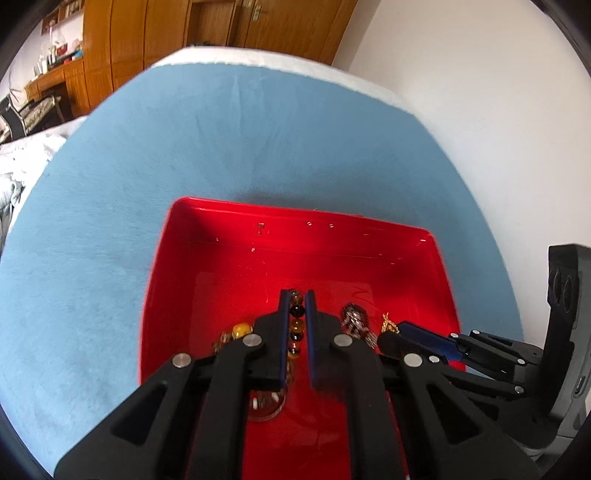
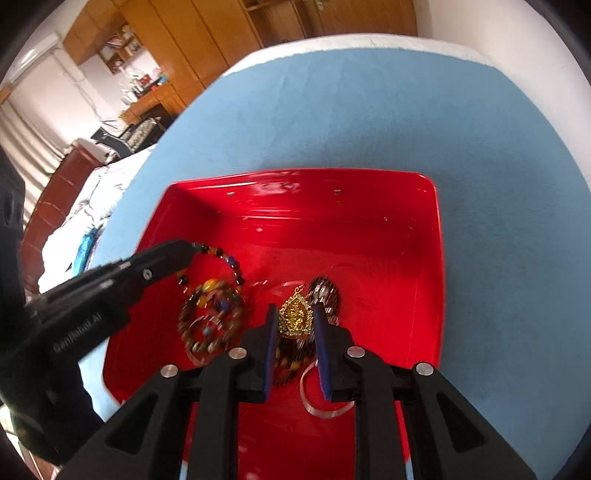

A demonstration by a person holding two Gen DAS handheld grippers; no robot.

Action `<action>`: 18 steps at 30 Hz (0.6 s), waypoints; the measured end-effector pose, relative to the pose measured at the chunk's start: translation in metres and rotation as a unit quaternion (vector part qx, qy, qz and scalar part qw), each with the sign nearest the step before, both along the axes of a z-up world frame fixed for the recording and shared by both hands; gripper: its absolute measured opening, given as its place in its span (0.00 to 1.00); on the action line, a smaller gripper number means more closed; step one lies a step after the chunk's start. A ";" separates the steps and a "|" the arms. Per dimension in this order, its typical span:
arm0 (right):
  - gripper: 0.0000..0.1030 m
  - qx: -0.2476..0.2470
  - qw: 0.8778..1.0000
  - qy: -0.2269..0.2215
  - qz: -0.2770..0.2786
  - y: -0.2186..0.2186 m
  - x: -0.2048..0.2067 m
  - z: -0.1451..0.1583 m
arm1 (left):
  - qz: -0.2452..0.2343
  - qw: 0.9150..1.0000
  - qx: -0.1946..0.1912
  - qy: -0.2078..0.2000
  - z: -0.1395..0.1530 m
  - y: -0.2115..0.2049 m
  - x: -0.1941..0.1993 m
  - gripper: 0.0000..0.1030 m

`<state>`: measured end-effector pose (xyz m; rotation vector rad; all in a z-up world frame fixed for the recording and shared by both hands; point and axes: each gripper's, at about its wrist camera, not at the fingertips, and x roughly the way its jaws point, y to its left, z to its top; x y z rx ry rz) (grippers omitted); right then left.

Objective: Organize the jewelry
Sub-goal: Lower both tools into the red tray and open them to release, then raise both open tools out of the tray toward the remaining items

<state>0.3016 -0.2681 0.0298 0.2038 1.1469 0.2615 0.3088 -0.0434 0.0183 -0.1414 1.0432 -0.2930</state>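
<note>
A red tray [image 1: 221, 236] [image 2: 424, 236] lies on a blue cloth and holds several pieces of jewelry. My left gripper [image 1: 296, 295] is shut on a bracelet of amber and dark beads [image 1: 296, 325]; in the right wrist view its tip [image 2: 184, 251] holds that bracelet [image 2: 231, 264] lifted at one end. My right gripper [image 2: 295, 310] is inside the tray, its narrow gap around a gold pendant [image 2: 295, 317]; whether it pinches it is unclear. A dark beaded piece [image 2: 325, 291] lies just beyond. More bead bracelets [image 2: 210, 321] lie left.
The blue cloth [image 1: 221, 147] covers a round white table near a white wall [image 1: 480, 92]. Wooden cabinets [image 1: 166, 33] stand behind. A clear ring [image 2: 325, 406] lies in the tray near its front. My right gripper also shows in the left wrist view [image 1: 399, 332].
</note>
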 end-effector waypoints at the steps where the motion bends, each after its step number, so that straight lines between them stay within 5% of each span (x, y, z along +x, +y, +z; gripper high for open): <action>1: 0.19 -0.004 1.000 0.007 -0.001 0.001 0.008 -0.004 | 0.000 1.000 0.001 0.006 -0.004 0.000 0.005 0.07; 5: 0.30 -0.012 1.000 0.005 -0.010 -0.002 0.020 -0.009 | -0.002 1.000 0.011 0.018 -0.015 -0.001 0.013 0.12; 7: 0.34 -0.002 1.000 -0.003 -0.010 -0.004 0.016 -0.007 | 0.002 1.000 0.005 0.025 -0.016 -0.001 0.014 0.44; 18: 0.51 0.002 0.996 -0.085 -0.019 -0.024 -0.055 0.035 | 0.017 0.998 0.030 -0.051 0.024 0.018 -0.052 0.75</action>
